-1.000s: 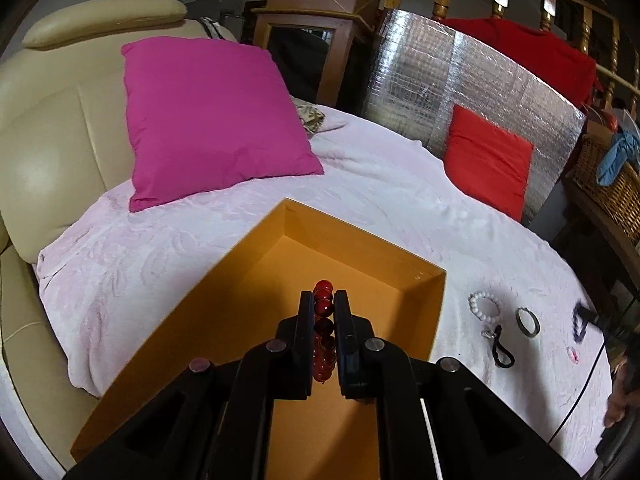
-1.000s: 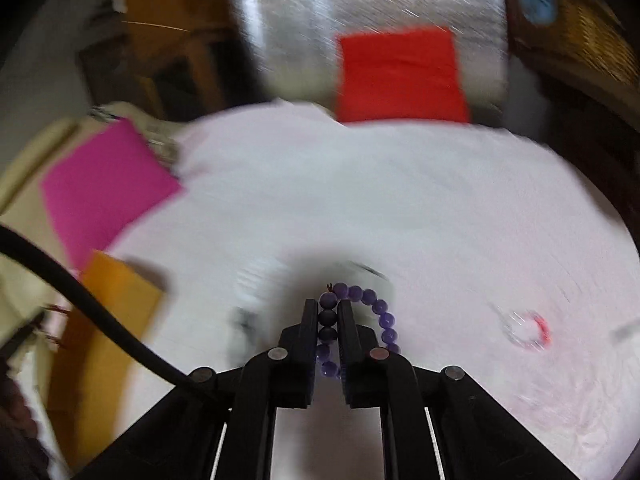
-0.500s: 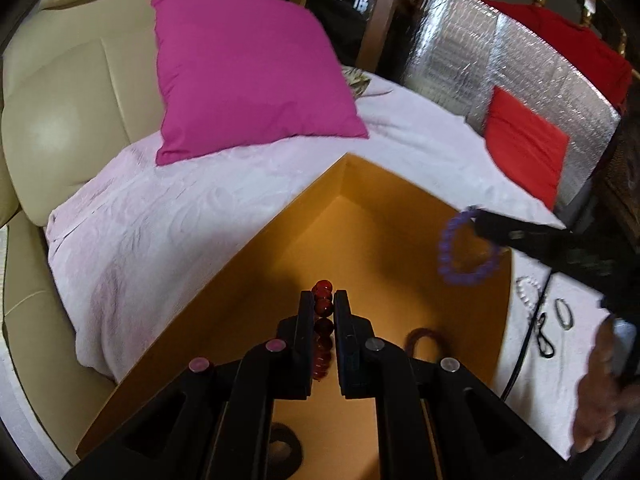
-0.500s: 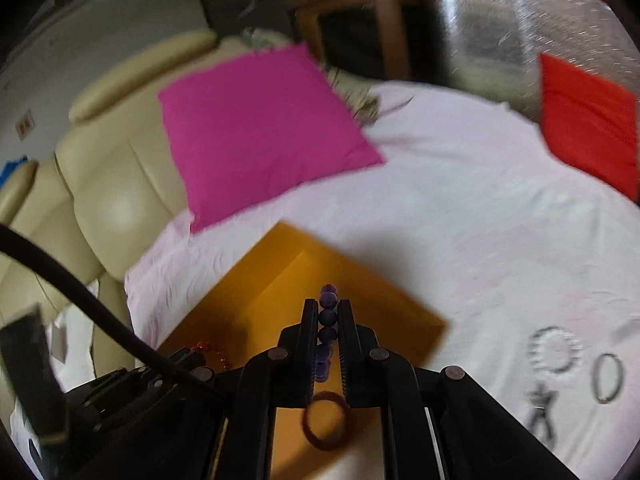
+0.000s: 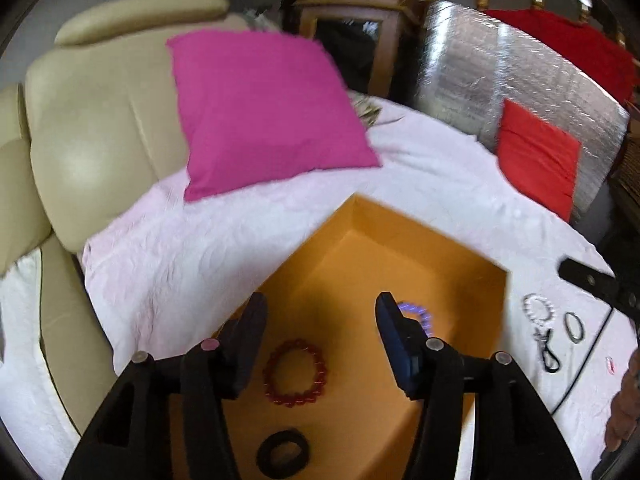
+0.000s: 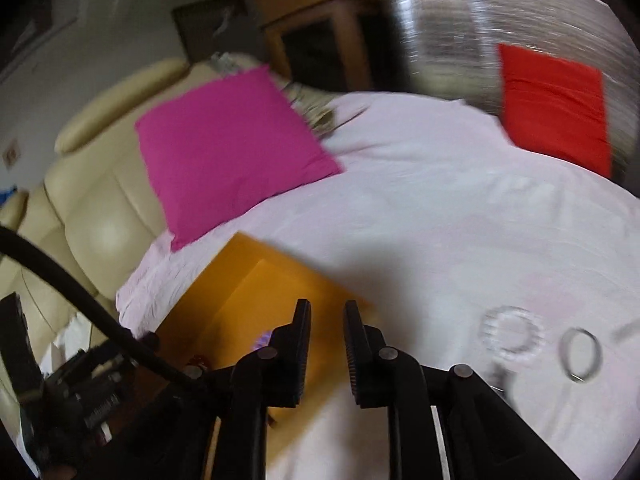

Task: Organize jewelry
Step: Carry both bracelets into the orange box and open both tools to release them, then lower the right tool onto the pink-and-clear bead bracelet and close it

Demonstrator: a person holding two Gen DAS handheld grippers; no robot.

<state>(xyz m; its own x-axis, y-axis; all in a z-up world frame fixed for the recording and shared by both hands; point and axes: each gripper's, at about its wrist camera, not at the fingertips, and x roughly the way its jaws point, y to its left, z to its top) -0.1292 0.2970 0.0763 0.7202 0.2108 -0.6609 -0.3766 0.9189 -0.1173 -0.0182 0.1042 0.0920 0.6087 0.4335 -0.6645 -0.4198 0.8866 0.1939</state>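
Left gripper [image 5: 318, 334] is hanging spread wide above the orange box [image 5: 436, 240], pinching nothing. Directly below it the red bracelet [image 5: 295, 373] is lying flat on the box floor, with a black ring [image 5: 283, 449] nearer the camera and a purple bracelet [image 5: 418, 314] lying partly hidden behind the right finger. Right gripper [image 6: 325, 316] is also parted and empty, pointing over the near corner of the box [image 6: 248, 300] and the bed [image 6: 440, 216].

Items outstanding on the bed: a white bead bracelet [image 5: 539, 308], a metal ring [image 5: 573, 326], a dark clasp [image 5: 547, 350] and a small pink piece [image 5: 611, 363].

Risks noted:
- Both views are smearing, so aim at the small pieces is likely poor.
- The sheet is soft and wrinkled; a low approach could pinch cloth along with a ring, or push the ring into a fold.
- The cable [image 6: 72, 280] is trailing beside the box and could snag its wall.
- The metal ring is thin and smooth and may slip from the fingers.
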